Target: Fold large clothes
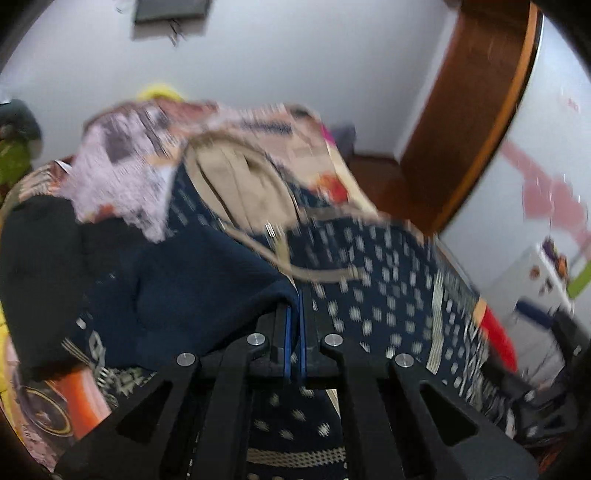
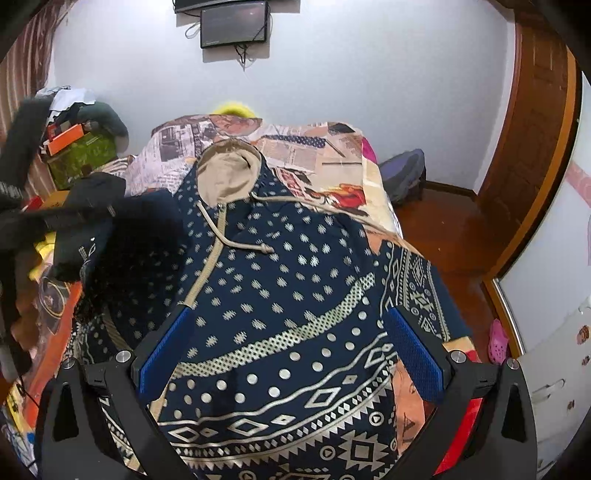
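Between my left gripper's (image 1: 294, 314) blue pads, which are pressed together, I have a fold of plain navy cloth pinched; it looks like a sleeve (image 1: 207, 280) of the hoodie (image 2: 280, 295), pulled across the body, though that view is smeared by blur. My right gripper (image 2: 291, 347) is spread wide, its pads hovering over the lower front of the hoodie with nothing between them. That hoodie, navy with pale dots and bands of diamond pattern, lies face up on the bed (image 2: 314, 147), its tan hood (image 2: 229, 170) toward the far wall and a drawstring (image 2: 255, 247) trailing down the chest. Under it is a bedspread printed like newspaper pages. Further out to the left, the right camera shows a green box (image 2: 85, 155) heaped with an orange packet (image 2: 64, 138) and dark clothes; I cannot make out what sits inside it. On the wall above hangs a dark screen (image 2: 234, 26), and on the floor to the right are a bag (image 2: 402, 177) and a pink shoe (image 2: 496, 341).
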Demonstrator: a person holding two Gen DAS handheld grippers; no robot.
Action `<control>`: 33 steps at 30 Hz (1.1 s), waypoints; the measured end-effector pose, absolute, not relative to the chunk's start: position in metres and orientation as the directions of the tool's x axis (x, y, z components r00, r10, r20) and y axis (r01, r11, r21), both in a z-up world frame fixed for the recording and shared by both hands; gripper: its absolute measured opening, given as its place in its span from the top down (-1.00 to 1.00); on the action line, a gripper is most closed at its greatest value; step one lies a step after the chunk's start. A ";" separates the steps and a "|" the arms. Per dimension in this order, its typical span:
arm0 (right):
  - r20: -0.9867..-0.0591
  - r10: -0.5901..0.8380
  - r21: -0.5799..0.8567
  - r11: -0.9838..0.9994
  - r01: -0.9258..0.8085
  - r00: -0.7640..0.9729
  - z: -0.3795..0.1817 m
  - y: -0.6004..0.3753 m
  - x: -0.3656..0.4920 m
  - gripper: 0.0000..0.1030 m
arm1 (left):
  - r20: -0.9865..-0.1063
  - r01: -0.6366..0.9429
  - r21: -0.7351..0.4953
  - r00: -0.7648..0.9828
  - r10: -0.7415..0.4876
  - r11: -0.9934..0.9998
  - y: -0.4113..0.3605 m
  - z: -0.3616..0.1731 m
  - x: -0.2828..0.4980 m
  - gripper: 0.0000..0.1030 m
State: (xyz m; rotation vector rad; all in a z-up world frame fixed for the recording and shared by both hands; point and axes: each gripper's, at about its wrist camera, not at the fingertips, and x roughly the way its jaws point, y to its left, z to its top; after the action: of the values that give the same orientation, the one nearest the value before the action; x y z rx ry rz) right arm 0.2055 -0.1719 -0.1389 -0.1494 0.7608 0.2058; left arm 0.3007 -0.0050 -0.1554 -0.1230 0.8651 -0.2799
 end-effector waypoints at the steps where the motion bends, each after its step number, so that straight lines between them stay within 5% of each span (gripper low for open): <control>1: -0.701 0.127 -0.060 0.970 -0.236 0.702 -0.141 -0.173 0.206 -1.00 | -0.757 0.205 -0.220 0.582 -0.299 0.954 -0.013 -0.168 0.302 0.96; 10: -0.724 0.107 -0.084 0.967 -0.241 0.681 -0.149 -0.177 0.208 -1.00 | -0.857 0.271 -0.159 0.439 -0.269 0.949 -0.037 -0.228 0.290 0.92; 12: -0.727 0.111 -0.087 0.964 -0.251 0.678 -0.149 -0.175 0.208 -1.00 | -0.858 0.275 -0.158 0.436 -0.270 0.948 -0.034 -0.226 0.285 0.82; 16: -0.730 0.127 -0.091 0.956 -0.280 0.671 -0.147 -0.166 0.211 -1.00 | -0.845 0.267 -0.177 0.452 -0.285 0.947 -0.018 -0.212 0.273 0.26; 19: -0.726 0.145 -0.102 0.944 -0.314 0.672 -0.143 -0.154 0.214 -1.00 | -0.818 0.250 -0.182 0.499 -0.288 0.951 0.006 -0.193 0.258 0.19; 33: -0.749 0.289 -0.159 0.794 -0.586 0.596 -0.145 -0.032 0.238 -1.00 | -0.771 -0.097 -0.051 0.636 0.022 0.994 0.165 -0.166 0.221 0.02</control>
State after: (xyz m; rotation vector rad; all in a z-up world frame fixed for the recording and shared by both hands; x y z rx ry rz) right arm 0.2376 -0.0316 -0.1454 -0.4159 0.7796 0.5256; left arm 0.2214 0.1646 -0.1658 -0.0902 0.8789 0.0682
